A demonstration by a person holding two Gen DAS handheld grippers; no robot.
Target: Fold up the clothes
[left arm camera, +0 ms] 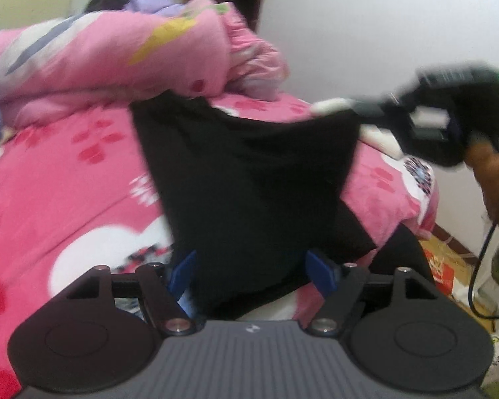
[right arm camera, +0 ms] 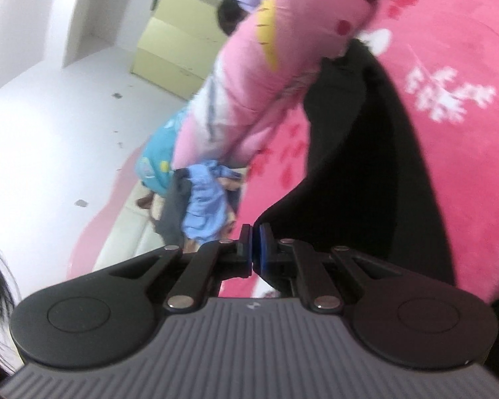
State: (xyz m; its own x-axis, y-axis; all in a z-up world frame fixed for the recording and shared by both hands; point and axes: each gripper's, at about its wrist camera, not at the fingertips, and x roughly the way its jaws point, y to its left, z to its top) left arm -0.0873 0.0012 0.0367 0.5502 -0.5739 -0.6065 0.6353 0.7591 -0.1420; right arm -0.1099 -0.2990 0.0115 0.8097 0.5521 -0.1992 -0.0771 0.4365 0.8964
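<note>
A black garment hangs stretched above a pink bed. In the left wrist view my left gripper stands open, its blue pads wide apart, and the cloth's lower part drapes between them. My right gripper, seen at the upper right of that view, pinches the garment's top corner and holds it up. The right wrist view shows my right gripper shut on an edge of the black garment, which trails away over the sheet.
The pink printed bedsheet covers the bed. A rolled pink quilt lies along its far side. Blue clothes are heaped beside the quilt. A pale green cabinet stands by the wall. A cardboard box and a cable are at the right.
</note>
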